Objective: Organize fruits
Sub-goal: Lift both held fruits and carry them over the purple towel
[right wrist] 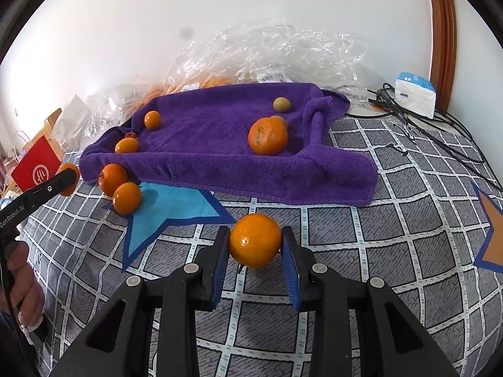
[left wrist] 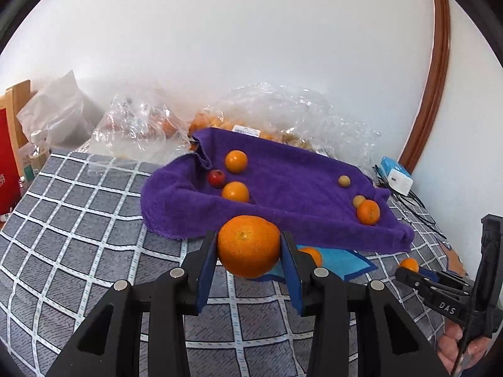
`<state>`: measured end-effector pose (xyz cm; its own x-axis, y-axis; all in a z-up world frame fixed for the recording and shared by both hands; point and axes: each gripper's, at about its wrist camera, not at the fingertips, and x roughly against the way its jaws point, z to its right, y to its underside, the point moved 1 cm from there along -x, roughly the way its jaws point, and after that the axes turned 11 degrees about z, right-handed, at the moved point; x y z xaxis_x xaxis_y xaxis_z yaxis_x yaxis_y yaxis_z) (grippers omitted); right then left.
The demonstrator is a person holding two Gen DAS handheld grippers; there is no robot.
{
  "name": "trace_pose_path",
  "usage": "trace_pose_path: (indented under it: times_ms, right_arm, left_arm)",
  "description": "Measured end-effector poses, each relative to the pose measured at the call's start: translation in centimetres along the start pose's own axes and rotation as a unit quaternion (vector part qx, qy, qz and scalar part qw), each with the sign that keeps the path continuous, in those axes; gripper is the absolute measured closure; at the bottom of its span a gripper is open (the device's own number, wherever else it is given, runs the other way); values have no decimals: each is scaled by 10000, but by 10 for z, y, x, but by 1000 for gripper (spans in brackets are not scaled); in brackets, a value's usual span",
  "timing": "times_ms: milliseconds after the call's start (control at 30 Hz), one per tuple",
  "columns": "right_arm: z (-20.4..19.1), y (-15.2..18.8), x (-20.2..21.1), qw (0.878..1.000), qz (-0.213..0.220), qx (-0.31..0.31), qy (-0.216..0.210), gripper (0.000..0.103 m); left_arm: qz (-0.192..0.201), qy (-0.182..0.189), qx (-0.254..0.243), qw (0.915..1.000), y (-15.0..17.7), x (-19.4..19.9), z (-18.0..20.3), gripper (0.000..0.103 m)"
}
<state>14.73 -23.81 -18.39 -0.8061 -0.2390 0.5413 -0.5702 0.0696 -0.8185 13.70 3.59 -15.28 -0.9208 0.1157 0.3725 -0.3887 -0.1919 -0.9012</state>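
Observation:
My left gripper [left wrist: 250, 236] is shut on a large orange [left wrist: 248, 251], held above the checked cloth in front of the purple towel [left wrist: 298, 194]. On the towel lie three oranges [left wrist: 236, 161], a red fruit [left wrist: 216, 178] and two small tan fruits [left wrist: 344, 181]. My right gripper [right wrist: 256, 232] is shut on a smaller orange [right wrist: 255, 245] just past the blue star patch [right wrist: 176, 207]. Two loose oranges [right wrist: 127, 198] rest by the star's left point, at the towel's edge. In the right wrist view the left gripper [right wrist: 67, 178] appears at the far left with its orange [right wrist: 69, 188].
Crumpled clear plastic bags [left wrist: 283, 116] with more fruit line the wall behind the towel. A white and blue box [right wrist: 415, 94] and black cables [right wrist: 424, 125] lie at the back right. A red box [right wrist: 34, 166] stands at the left. An orange star patch [right wrist: 493, 238] marks the cloth's right side.

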Motion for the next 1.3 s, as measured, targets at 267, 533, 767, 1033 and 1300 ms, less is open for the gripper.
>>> trace_pose_path:
  times_ms: [267,533,767,1033,1300]
  right_arm:
    - [3,-2,1,9999,60,-105,-41,71]
    - [6,-10,18,9989,248,-270,-287,71]
    - [8,-35,34,9989,317,-299,-144,71]
    - [8,-86,42,9985,490,-177,191,71]
    - [6,-132,31,9974,643,-254,202,71]
  left_arm:
    - [94,12,90,9999,-3,5,-4,66]
    - [218,-57,74,9997,-6,10,-3,66]
    - [67,-270,-14,9996,-16,14,-4,66]
    - [84,-183,-64,9998,-49,30,5,66]
    - [193,-150,-159,9996,-104,22,19,66]
